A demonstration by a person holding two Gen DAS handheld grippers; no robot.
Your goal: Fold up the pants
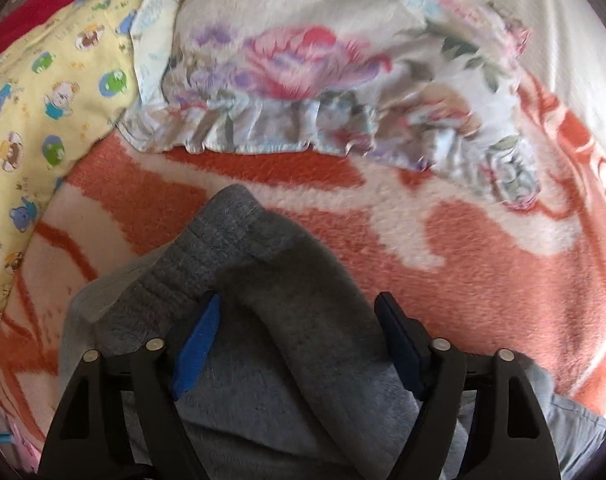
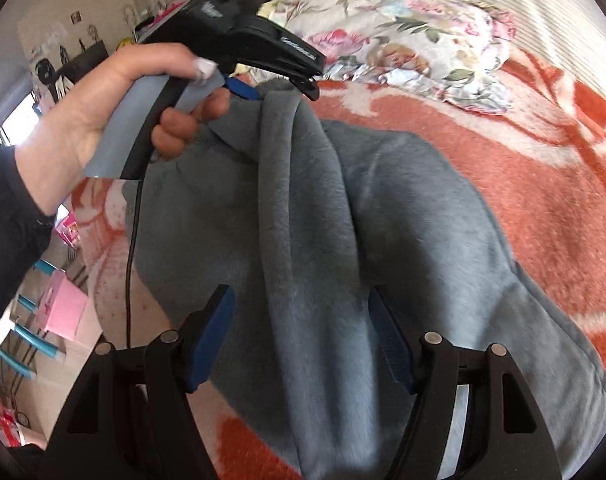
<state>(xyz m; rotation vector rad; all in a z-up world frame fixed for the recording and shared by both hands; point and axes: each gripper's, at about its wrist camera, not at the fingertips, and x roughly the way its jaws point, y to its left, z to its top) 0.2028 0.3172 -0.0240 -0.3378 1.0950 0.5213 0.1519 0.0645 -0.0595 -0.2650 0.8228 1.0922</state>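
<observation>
Grey fleece pants (image 2: 343, 220) lie mid-bed on the orange blanket (image 2: 523, 184); left tongs (image 1: 299, 344) and right tongs (image 2: 301, 336) both gape wide astride fabric; next, I'd judge, pinch and fold over.

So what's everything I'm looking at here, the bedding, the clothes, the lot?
Grey fleece pants: one, grey, bunched on the blanket, one fold lifted.
Orange and white fleece blanket: one, spread under the pants.
Floral frilled pillow: one, white with pink and purple flowers, behind the pants.
Yellow cartoon-print pillow: one, left of the floral pillow.
Pink box: one, off the bed at left.
Left tongs: one, black with blue pads, open around a pants fold.
Right tongs: one, black with blue pads, open over the pants.
Person's left hand: one, gripping the left tongs' handle.
</observation>
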